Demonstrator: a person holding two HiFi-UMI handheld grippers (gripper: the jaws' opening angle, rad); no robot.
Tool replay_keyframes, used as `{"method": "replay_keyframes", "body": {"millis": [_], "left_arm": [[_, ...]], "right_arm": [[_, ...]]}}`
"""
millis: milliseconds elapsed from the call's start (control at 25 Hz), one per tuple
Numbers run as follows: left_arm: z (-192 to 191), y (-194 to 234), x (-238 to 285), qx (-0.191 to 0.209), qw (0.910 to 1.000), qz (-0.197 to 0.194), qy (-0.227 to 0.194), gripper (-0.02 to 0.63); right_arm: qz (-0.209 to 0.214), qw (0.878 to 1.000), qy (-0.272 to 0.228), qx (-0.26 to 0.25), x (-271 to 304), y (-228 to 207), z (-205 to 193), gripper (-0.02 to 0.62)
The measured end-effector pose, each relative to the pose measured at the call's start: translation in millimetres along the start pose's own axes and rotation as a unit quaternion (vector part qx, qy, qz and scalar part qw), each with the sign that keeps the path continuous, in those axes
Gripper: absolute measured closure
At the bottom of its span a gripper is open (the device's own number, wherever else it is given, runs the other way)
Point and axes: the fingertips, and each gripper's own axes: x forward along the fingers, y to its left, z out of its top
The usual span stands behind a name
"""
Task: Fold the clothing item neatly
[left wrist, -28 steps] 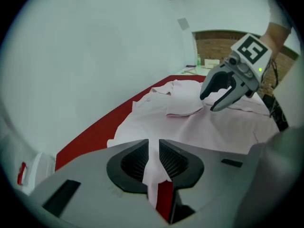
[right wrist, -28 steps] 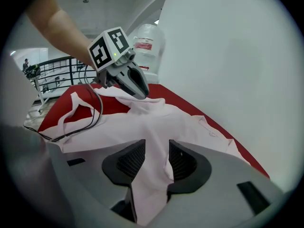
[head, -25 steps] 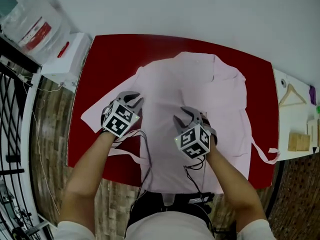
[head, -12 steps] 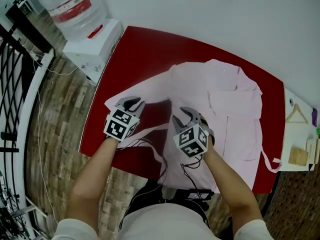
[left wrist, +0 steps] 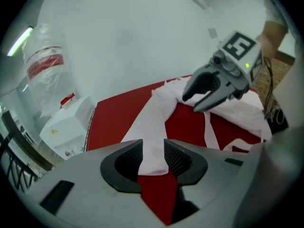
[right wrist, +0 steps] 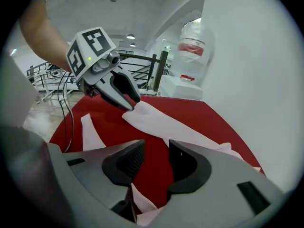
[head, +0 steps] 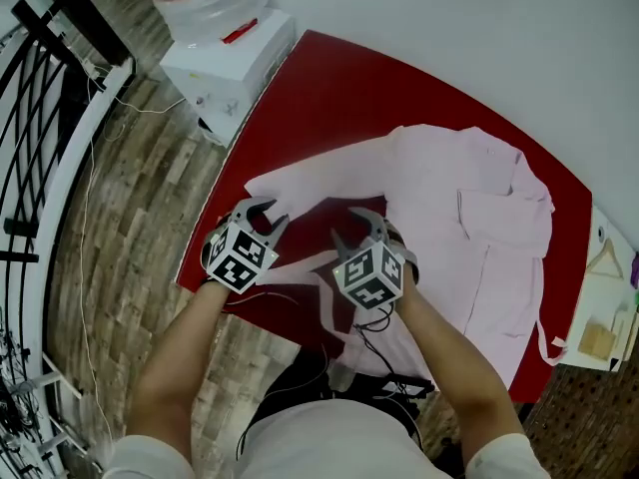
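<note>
A pale pink garment point(head: 469, 238) lies spread on the red table point(head: 329, 78), its long sleeve point(head: 319, 178) stretched out to the left. My left gripper point(head: 264, 214) is at the sleeve's end. In the left gripper view the cuff point(left wrist: 152, 137) lies flat between the jaws of that gripper point(left wrist: 153, 152), which have just been opening and do not press on it. My right gripper point(head: 359, 230) hovers beside it at the garment's near edge. Its jaws point(right wrist: 156, 158) stand apart with bare red table between them and a fold of cloth point(right wrist: 138, 198) below.
A loose pink tie strip point(left wrist: 209, 132) lies on the table near the front edge. A white water dispenser point(head: 225, 58) stands off the table's left end, a black railing point(head: 40, 118) beyond it. At right, a white stand holds a hanger point(head: 604, 257) and wooden blocks point(head: 597, 339).
Both grippers have moved left, off the garment's body to the sleeve end and near edge. The left jaws stand wider than before. The view has swung left.
</note>
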Motion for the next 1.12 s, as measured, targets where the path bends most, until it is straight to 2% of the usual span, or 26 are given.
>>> {"method": "replay_keyframes", "body": {"millis": [240, 480, 760, 960, 1120], "left_arm": [[-39.3, -14.0, 6.7, 0.109, 0.9921, -0.026, 0.058, 0.469], [-52.6, -19.7, 17.9, 0.179, 0.9795, -0.048, 0.080, 0.470], [-50.5, -23.4, 18.5, 0.203, 0.9723, -0.081, 0.081, 0.471], [-51.0, -25.7, 19.2, 0.222, 0.9641, -0.118, 0.086, 0.477], [-52.8, -29.2, 19.2, 0.214, 0.9601, -0.157, 0.088, 0.507]], "right_arm": [[0.020, 1.000, 0.004, -0.008, 20.7, 15.4, 10.0, 0.459], [0.033, 0.999, 0.005, -0.005, 34.2, 24.6, 15.7, 0.459], [0.050, 0.999, 0.005, 0.008, 43.6, 40.9, 14.1, 0.459], [0.056, 0.998, 0.005, 0.015, 46.2, 47.0, 13.5, 0.459], [0.060, 0.998, 0.009, 0.019, 45.6, 49.4, 8.6, 0.459]]}}
